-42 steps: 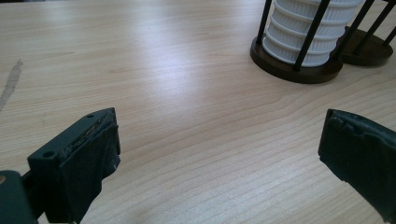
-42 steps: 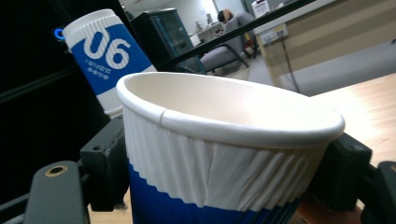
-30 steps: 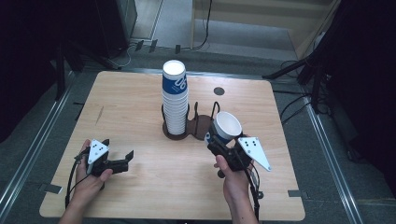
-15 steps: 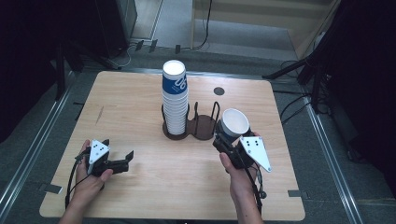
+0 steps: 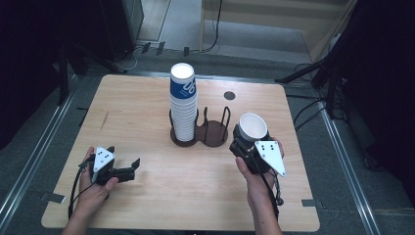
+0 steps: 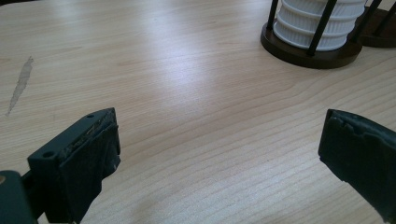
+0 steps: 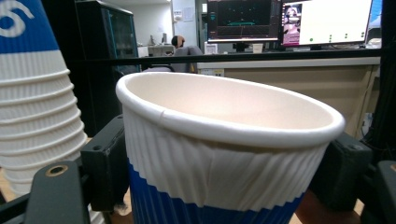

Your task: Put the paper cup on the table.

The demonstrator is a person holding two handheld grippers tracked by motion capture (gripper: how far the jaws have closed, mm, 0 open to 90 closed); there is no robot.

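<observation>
High view: right gripper [image 5: 246,139], clamped on the paper cup [image 5: 252,127], nudged it closer to the table's [image 5: 147,107] far edge, toward the holder's empty slot [image 5: 214,134]; left gripper [image 5: 128,168] sits spread, idle.

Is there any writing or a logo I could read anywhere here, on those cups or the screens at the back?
Top cup of the stack: white lettering on the blue band, cut off and turned sideways, not readable as a word.
Held cup: no print showing.
Monitors: text and graphics too small and blurred to read.
Table: none.
</observation>
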